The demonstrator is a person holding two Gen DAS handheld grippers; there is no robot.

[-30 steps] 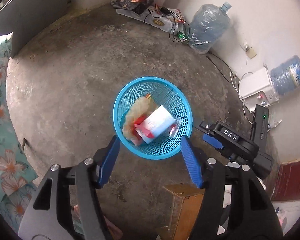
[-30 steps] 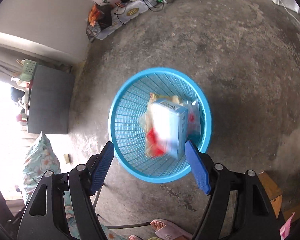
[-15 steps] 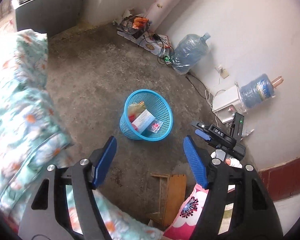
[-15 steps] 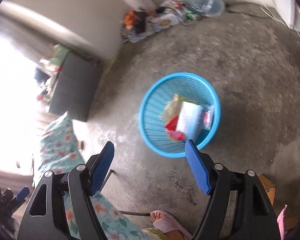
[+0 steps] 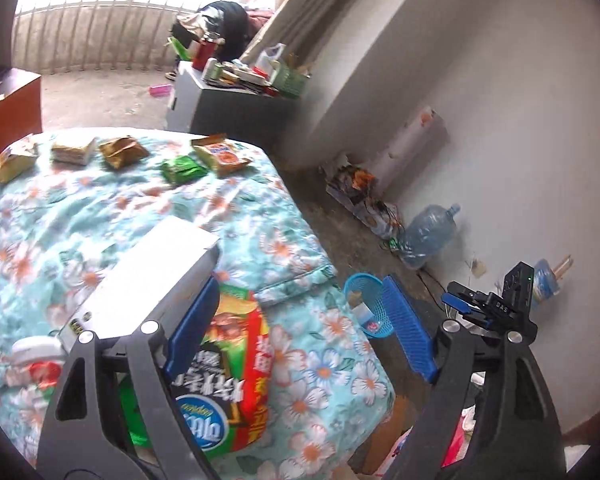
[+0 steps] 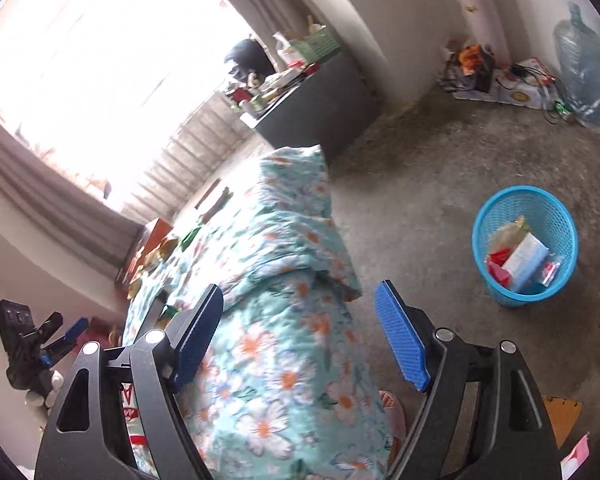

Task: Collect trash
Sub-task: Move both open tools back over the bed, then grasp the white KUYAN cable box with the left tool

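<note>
The blue mesh basket (image 6: 496, 296) stands on the concrete floor with a white box (image 6: 526, 258) and red wrappers in it; it shows small past the bed corner in the left wrist view (image 5: 358, 284). My left gripper (image 5: 300, 328) hangs over the floral bed (image 5: 100, 208), jaws opening, nothing between them; a large red-and-black snack bag (image 5: 228, 368) lies under its left finger. Several snack packets, among them a green one (image 5: 182, 170) and an orange one (image 5: 220, 156), lie along the bed's far side. My right gripper (image 6: 296, 332) is over the bed's edge, jaws opening and empty.
A flat white box (image 5: 156, 276) lies on the bed beside the snack bag. A cluttered grey cabinet (image 5: 236, 108) stands beyond the bed. Water jugs (image 5: 428, 236) and cables line the wall. A person's slippered foot (image 6: 392, 404) and a wooden stool (image 6: 560, 412) are near the bed.
Both grippers rose and swung away from the basket toward the bed; the basket went from centre to the right and looks smaller. The left jaws stand wider.
</note>
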